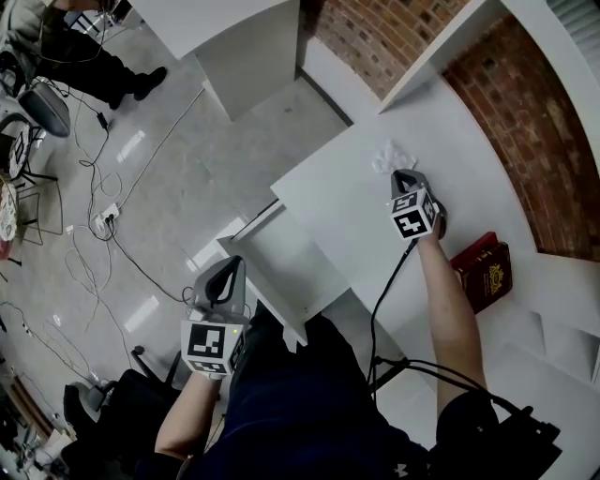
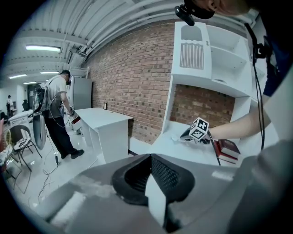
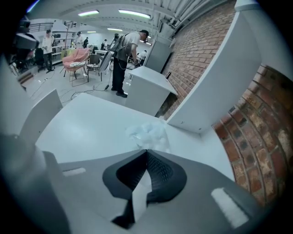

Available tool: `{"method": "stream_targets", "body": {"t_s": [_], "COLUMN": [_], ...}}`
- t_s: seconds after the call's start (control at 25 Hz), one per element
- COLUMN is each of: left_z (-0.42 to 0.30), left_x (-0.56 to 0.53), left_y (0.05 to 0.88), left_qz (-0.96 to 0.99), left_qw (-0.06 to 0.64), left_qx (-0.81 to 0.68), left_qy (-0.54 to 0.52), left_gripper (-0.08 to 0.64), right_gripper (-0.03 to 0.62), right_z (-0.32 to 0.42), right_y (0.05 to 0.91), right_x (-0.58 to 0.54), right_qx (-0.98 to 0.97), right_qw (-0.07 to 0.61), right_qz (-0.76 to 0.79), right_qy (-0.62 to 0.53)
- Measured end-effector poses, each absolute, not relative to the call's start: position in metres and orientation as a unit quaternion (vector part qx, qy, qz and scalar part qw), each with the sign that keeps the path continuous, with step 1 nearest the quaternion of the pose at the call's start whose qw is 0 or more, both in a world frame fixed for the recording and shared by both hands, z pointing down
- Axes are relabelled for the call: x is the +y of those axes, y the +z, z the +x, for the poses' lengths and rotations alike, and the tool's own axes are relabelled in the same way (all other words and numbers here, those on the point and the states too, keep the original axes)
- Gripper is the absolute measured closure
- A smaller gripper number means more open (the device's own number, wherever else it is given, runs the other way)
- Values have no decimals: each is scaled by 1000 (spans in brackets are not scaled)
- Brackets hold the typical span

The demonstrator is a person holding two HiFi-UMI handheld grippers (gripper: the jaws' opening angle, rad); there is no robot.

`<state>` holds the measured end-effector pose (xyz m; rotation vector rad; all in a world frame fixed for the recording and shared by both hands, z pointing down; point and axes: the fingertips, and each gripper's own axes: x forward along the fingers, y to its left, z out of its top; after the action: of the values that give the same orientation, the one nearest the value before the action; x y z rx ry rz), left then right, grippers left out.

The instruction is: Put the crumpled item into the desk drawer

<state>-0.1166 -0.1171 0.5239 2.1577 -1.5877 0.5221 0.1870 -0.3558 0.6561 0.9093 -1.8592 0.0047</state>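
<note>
Right arm stretched out over the counter, left arm held low

The right gripper [image 1: 401, 176] has its fingers pressed together and empty, with the crumpled item [image 3: 149, 131] on the counter [image 1: 337, 206] just past their tips; the left gripper [image 2: 150, 156] fingers are also together, holding nothing. Only the head view shows the drawer [image 1: 291, 267] open beside the left fingers

Room: bare red brick wall [image 1: 394, 28] ahead of me. Floor [image 1: 187, 159] is pale glossy tile, with cables [image 1: 131, 258] strewn over it at my left. I stand at a white desk [image 1: 356, 206] set against the brick, and a white shelf unit [image 2: 206, 59] rises over it. A second white table [image 2: 103, 123] stands further along the same wall. Ribbed ceiling [image 2: 114, 23], tube lights [image 2: 43, 48] lit. Pink chair [image 3: 78, 57] far across the hall.
</note>
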Motion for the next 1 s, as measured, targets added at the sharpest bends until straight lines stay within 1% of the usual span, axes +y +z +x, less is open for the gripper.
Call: {"method": "stream_targets", "body": {"t_s": [0.2,0.32,0.68,0.84,1.0], "left_z": [-99,-88,-53,-44,-50], "left_x": [-121,-121,-113,-103,-84], "left_y": [515,510,492,490,497], "left_qz": [789,797,816,814,799], "left_qw": [191,185,162,161,175], "left_qx": [-554,-544,-525,-530,-547], "left_qy": [184,185,181,176,175], "left_gripper": [558,558,558,558,558], "right_gripper": [589,589,589,589,589], "right_z": [188,184,159,151,132], "right_y": [609,581,512,493,486], "right_x": [-330,-310,-235,-206,-181], "right_qx": [-791,-804,-841,-856,-873], "right_qw": [462,426,342,317,304], "right_qz": [401,416,420,409,381], "right_qy": [-12,0,5,-5,-9]}}
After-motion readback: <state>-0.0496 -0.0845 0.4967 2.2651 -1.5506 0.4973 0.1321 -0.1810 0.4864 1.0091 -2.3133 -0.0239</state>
